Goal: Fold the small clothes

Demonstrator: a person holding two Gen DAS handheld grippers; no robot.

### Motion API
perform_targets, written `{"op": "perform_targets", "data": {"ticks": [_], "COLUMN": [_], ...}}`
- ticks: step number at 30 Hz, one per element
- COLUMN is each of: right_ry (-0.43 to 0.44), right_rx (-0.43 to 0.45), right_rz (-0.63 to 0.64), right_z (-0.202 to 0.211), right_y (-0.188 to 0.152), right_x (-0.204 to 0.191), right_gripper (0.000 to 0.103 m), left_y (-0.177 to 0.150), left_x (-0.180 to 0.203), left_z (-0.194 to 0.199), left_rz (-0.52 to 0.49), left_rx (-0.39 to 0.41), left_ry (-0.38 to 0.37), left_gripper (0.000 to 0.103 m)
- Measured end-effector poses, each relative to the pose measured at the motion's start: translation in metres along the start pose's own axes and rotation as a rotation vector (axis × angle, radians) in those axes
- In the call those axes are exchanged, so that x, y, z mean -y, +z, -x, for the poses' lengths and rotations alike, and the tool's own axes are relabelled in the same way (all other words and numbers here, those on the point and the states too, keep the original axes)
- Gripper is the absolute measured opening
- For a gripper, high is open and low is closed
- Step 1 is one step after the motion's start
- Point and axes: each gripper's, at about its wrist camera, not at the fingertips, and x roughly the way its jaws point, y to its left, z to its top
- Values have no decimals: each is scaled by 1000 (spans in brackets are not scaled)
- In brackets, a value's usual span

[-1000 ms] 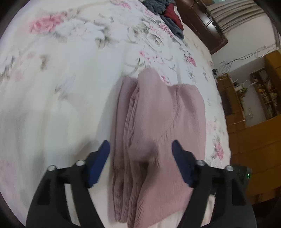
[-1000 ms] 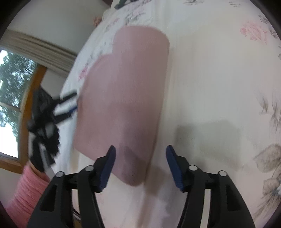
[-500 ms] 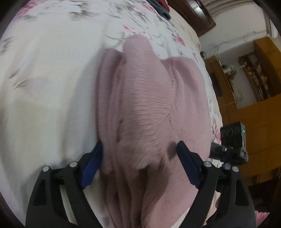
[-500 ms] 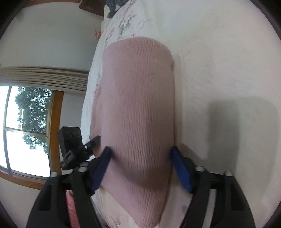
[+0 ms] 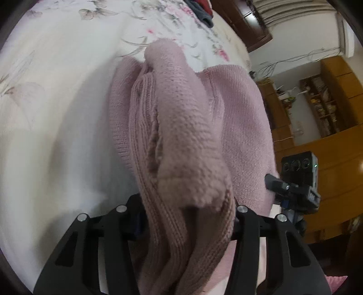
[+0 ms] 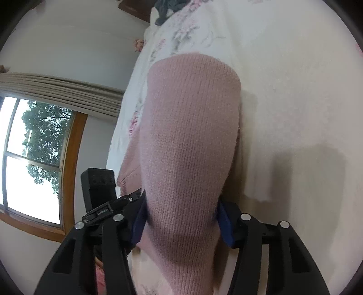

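While a pink knit sweater lies partly folded on the floral bedspread, the left gripper clamps its bunched near edge. At lower centre, the right gripper pinches another fold, so the final fold seems unfinished.

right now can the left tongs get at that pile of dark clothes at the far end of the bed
Probably not as things stand. The left tongs are closed around the pink sweater, so they are occupied, and the dark clothes lie far across the floral bedspread. The way is unobstructed, but the sweater must be released first.
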Motion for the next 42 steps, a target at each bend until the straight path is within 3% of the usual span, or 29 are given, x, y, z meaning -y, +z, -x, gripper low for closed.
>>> {"op": "perform_targets", "data": {"ticks": [6,12,19,21,24,27,30,32,34,38,42], "right_ry": [33,37,-40,-68,-126,-88,-109,-124,-114,-168,-172], "right_rx": [25,47,60,61,59,84,106,107,104,96,74], "right_rz": [4,2,-29,-54,-111,-162,-143,-156,-171,-135,-121], "right_z": [58,147,213,221,220,217,214,211,214,223,230], "right_y": [-15,-51,-88,-95,-105,-115,-122,-124,-131,-141,-161], "right_x": [-16,-6,35,54,88,113,116,118,120,110,108], "right_gripper": [53,53,53,53,53,53,56,66,68,77,77], "left_y": [-35,-85,-157,-174,-194,-203,-208,-206,-199,-190,-165], "left_x": [56,125,172,173,163,152,148,148,147,156,158], "left_z": [-4,-20,-65,-82,-96,-99,-102,-106,-98,-65,-52], "left_rz": [-35,-79,-142,-158,-110,-86,-82,-58,-33,-53,-49], "left_rx": [-19,-20,-57,-68,-61,-40,-52,-71,-82,-24,46], "left_ry": [-98,-167,-114,-86,-80,-71,-32,-21,-20,-18,5], "left_gripper": [47,47,46,40,38,39,44,48,50,54,60]}}
